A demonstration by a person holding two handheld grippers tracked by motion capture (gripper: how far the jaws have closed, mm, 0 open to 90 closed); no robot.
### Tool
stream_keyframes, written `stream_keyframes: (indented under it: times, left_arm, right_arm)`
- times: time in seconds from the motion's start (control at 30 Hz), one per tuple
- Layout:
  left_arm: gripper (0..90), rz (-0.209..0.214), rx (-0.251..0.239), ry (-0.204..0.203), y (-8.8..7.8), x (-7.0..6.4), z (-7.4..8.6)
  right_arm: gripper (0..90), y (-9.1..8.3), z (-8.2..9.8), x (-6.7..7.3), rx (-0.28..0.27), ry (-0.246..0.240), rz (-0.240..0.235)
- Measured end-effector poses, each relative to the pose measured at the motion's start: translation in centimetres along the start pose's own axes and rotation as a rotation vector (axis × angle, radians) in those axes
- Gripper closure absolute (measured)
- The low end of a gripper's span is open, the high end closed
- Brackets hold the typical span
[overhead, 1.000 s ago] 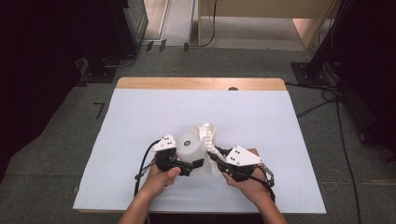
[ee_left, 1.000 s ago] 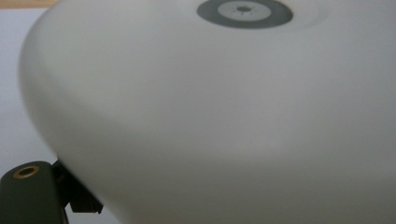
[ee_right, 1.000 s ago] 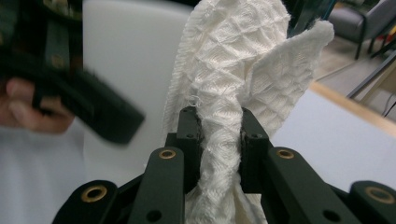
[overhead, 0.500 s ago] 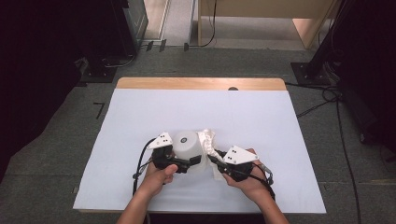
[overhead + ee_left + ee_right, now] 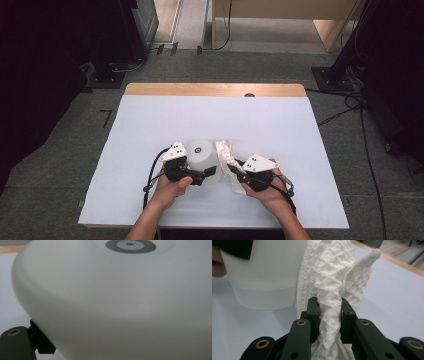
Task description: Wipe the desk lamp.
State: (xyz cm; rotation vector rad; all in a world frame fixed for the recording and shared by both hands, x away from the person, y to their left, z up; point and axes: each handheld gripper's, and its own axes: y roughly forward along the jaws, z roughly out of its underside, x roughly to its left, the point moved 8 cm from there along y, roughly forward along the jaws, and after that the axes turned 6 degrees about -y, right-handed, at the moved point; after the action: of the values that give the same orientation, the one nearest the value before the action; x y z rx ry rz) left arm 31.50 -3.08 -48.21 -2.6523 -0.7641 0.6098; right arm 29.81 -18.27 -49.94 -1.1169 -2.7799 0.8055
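White upturned cup (image 5: 202, 156), unlabelled apart from a grey ring mark on its base, gripped by left gripper (image 5: 209, 172) mid-counter (image 5: 280, 125); waffle-weave cloth (image 5: 329, 290) pinched in right gripper (image 5: 329, 315), touching cup.

From the left gripper view, the white container (image 5: 120, 305) sits so close that it is a soft blur, its sides running off the right and bottom edges; one black jaw of the left gripper (image 5: 202, 173) peeks out at the lower left, the other hidden behind it. In the right gripper view, the waffle-weave cloth (image 5: 329, 290) drops out of sight below the jaws, and the container's upper part is cut off there.
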Motion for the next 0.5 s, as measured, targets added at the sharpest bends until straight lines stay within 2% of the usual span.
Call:
stream_keyframes:
  times: [0.07,0.2,0.23,0.3,0.4,0.5]
  left_arm:
    - [8.0,-0.092,0.024,0.072,0.4,0.6,0.4]
    - [8.0,-0.238,0.086,0.172,1.5,2.1,1.8]
    - [7.9,-0.251,0.085,0.176,1.8,2.4,2.1]
    - [7.8,-0.246,0.065,0.159,1.8,2.6,2.1]
    - [7.3,-0.257,0.054,0.166,1.8,2.6,2.2]
    - [1.3,-0.286,0.054,0.142,1.6,2.9,2.3]
  right_arm:
    - [75.3,-0.7,-0.3,-0.9,-0.024,0.039,0.032]
    - [75.3,-1.8,-0.5,-2.5,-0.052,0.090,0.098]
    - [75.3,-2.0,-0.5,-2.7,-0.055,0.100,0.108]
    - [75.3,-2.3,-0.6,-3.0,-0.061,0.108,0.123]
    - [75.3,-2.4,-0.6,-3.1,-0.063,0.105,0.129]
    - [75.3,-2.5,-0.6,-3.1,-0.061,0.099,0.133]
